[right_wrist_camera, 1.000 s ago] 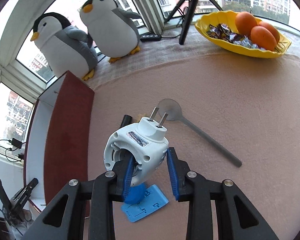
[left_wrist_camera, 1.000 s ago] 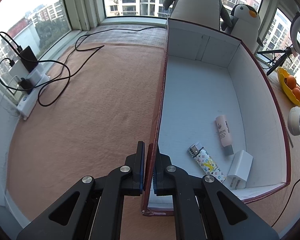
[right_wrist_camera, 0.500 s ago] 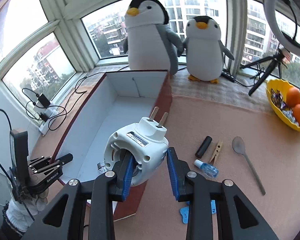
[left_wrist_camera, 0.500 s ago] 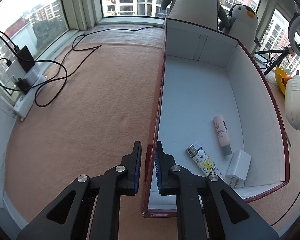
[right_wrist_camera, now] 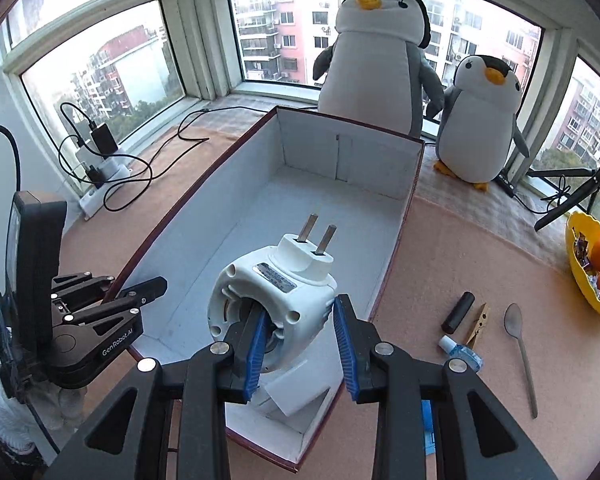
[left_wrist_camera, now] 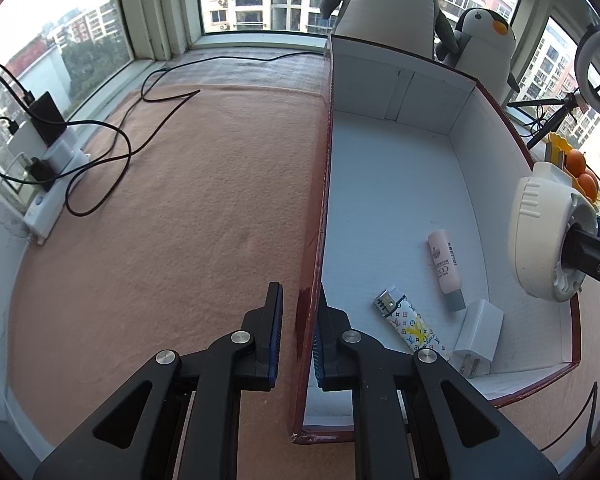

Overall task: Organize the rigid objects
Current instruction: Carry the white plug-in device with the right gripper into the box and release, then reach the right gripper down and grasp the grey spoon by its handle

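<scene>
My right gripper (right_wrist_camera: 300,344) is shut on a white plug-in device (right_wrist_camera: 276,296) with two metal prongs and holds it above the near end of the red box (right_wrist_camera: 400,216) with a white inside. The device also shows at the right edge of the left wrist view (left_wrist_camera: 544,236). My left gripper (left_wrist_camera: 298,340) is open and straddles the box's left wall (left_wrist_camera: 320,216), its jaws a little apart from it. In the box lie a patterned lighter (left_wrist_camera: 410,326), a pink tube (left_wrist_camera: 446,266) and a white charger (left_wrist_camera: 478,332).
On the mat right of the box lie a black cylinder (right_wrist_camera: 458,312), a clothespin (right_wrist_camera: 478,324), a small blue bottle (right_wrist_camera: 462,354), a spoon (right_wrist_camera: 522,348) and a blue item (right_wrist_camera: 427,428). A yellow fruit bowl (right_wrist_camera: 580,272) stands far right. Two plush penguins (right_wrist_camera: 376,52) stand behind the box. A power strip with cables (left_wrist_camera: 48,184) is at left.
My right gripper has carried the plug-in device from the mat over to above the box. My left gripper has opened from its grip on the box wall.
</scene>
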`<action>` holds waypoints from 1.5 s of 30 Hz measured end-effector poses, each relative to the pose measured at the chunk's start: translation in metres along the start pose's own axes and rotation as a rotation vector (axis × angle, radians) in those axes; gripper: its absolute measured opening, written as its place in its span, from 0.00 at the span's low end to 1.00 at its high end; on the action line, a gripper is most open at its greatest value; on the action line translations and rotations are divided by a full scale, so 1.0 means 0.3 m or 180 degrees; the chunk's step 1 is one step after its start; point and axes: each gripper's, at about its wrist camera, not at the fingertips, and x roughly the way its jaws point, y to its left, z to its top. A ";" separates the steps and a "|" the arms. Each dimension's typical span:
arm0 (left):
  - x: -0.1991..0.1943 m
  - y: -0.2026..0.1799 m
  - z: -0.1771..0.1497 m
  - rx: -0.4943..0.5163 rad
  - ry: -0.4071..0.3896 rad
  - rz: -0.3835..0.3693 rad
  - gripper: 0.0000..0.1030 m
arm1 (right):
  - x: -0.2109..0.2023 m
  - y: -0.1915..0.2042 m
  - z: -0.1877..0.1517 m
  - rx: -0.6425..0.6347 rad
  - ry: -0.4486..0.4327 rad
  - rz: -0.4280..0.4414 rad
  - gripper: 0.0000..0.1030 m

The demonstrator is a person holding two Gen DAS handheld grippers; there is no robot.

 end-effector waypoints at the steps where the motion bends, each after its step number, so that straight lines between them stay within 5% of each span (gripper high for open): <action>1: 0.000 -0.001 0.000 0.0002 -0.0001 0.0003 0.11 | 0.005 0.008 0.000 -0.0019 0.0005 0.0002 0.29; 4: 0.000 0.000 0.000 0.0003 -0.0001 0.0003 0.11 | 0.006 0.025 -0.001 -0.0095 0.0003 0.0050 0.34; 6: 0.000 -0.001 0.000 0.0011 -0.0004 0.0001 0.11 | -0.006 0.035 0.002 -0.0139 -0.0051 0.0047 0.52; 8: 0.000 -0.003 0.001 0.0014 -0.0024 0.0002 0.11 | -0.021 0.043 0.005 -0.0166 -0.0109 0.0053 0.56; 13: 0.003 -0.011 0.003 0.0060 -0.0056 0.0026 0.04 | -0.054 0.033 0.010 -0.0108 -0.0180 0.0094 0.56; 25: 0.005 -0.020 0.006 0.0075 -0.0060 0.0093 0.04 | -0.147 -0.102 -0.033 0.0229 -0.0355 0.0025 0.56; 38: 0.008 -0.028 0.009 0.0093 -0.0036 0.0161 0.04 | -0.198 -0.538 -0.253 0.0786 -0.0402 -0.0360 0.56; 45: 0.008 -0.033 0.013 0.0085 -0.0017 0.0208 0.04 | -0.127 -0.737 -0.318 0.0925 -0.0148 -0.0582 0.56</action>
